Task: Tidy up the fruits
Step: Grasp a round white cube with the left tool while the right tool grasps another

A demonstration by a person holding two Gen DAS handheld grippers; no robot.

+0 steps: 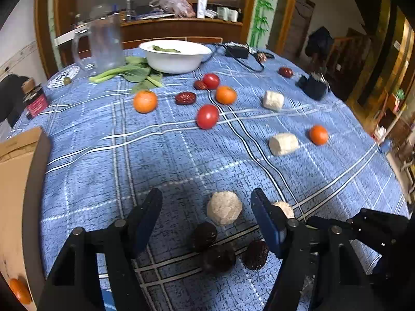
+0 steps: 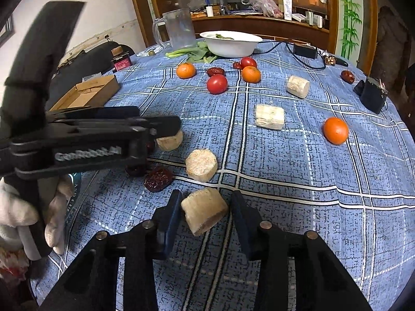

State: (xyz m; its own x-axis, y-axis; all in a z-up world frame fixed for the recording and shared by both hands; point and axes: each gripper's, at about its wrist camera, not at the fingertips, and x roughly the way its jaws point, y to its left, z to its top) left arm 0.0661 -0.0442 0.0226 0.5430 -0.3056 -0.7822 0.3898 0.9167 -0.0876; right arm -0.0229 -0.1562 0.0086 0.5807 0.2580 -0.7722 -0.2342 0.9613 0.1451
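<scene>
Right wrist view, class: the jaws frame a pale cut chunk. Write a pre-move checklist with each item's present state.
1. Right gripper jaws open around the pale chunk: ok.
2. Jaws touching the chunk: cannot tell.
3. Neighbouring pale chunk apart from it: ok.
4. Dried red date outside the jaws: ok.
5. Left gripper open, holding nothing: ok.
6. Cardboard box free to receive items: cannot tell.

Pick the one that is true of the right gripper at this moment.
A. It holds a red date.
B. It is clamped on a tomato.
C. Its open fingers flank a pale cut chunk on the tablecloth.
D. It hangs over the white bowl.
C: in the right wrist view the right gripper has its jaws apart on either side of the pale chunk, which lies on the blue plaid tablecloth.
</scene>
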